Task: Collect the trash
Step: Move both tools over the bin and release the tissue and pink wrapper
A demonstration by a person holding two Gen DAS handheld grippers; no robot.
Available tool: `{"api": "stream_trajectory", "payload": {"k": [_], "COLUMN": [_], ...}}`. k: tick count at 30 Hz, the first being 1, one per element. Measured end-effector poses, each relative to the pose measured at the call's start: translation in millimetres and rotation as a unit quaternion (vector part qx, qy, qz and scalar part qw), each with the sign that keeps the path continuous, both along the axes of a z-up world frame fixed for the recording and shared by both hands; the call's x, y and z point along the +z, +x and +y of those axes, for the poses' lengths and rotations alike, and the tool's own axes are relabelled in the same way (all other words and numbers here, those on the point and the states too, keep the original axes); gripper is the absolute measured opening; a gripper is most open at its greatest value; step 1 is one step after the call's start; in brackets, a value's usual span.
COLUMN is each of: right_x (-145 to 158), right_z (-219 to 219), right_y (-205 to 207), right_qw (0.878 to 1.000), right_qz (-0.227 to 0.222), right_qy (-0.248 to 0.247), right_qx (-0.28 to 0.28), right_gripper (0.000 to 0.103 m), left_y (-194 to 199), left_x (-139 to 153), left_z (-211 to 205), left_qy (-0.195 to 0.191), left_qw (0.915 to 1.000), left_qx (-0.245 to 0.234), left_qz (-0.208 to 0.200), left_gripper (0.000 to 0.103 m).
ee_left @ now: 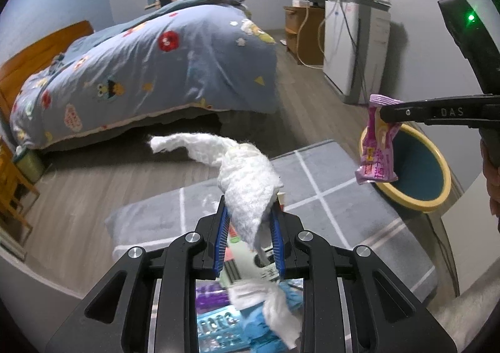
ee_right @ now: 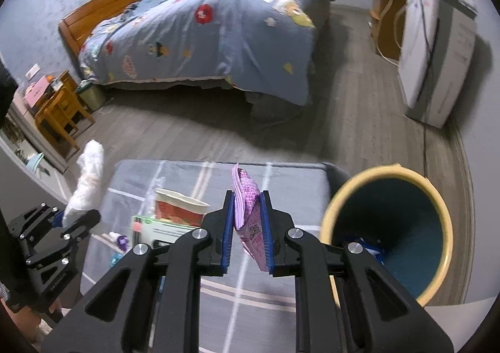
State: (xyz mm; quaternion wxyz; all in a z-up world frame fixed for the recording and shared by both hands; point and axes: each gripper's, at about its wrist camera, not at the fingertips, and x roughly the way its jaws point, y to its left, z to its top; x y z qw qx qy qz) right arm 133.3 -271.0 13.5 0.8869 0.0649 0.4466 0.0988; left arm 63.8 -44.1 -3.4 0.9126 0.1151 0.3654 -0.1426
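Between right gripper jaws, clamped: purple wrapper, light, slippery; left gripper jaws pinching soft, flimsy tissue mid-wad.

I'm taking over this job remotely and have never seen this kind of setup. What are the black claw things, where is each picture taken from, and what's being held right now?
There is no robot. A person holds a two-finger gripper in each hand, and each carries a fisheye camera looking out along its fingers.

In the left wrist view, the left gripper is shut on a crumpled white tissue. The right gripper comes in from the side there.

In the right wrist view, the right gripper is shut on a purple snack wrapper. To its right stands a yellow-rimmed trash bin, dark teal inside, open.

Both work above a gray plaid cushion. Still lying on it: a red paper cup, a green and white box and some small pieces, too blurred to name. A bed stands behind.
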Motion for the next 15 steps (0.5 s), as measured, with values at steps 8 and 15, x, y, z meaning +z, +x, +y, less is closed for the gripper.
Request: {"api": "stream_trajectory", "payload": {"k": [8,15], "right_x": [-9.8,-7.1], "right_z": [-40.7,-94.5], "right_y": [-1.5,-4.5], "right_qw": [1.0,0.997], "right_qz": [0.007,0.0], "right_qy": [0.005,-0.016], "right_qx": [-0.027,-0.071], "right_gripper": [0.016,0.016], "left_y": [9.0,10.1], "left_x": [-12.0,-19.0], "left_z": [-35.6,-79.7], "left_qy": [0.011,0.013], "left_qw": [0.9996,0.9981], "left_qx": [-0.022,-0.057], "left_qz": [0.012,0.018], "left_gripper": [0.026,0.026]}}
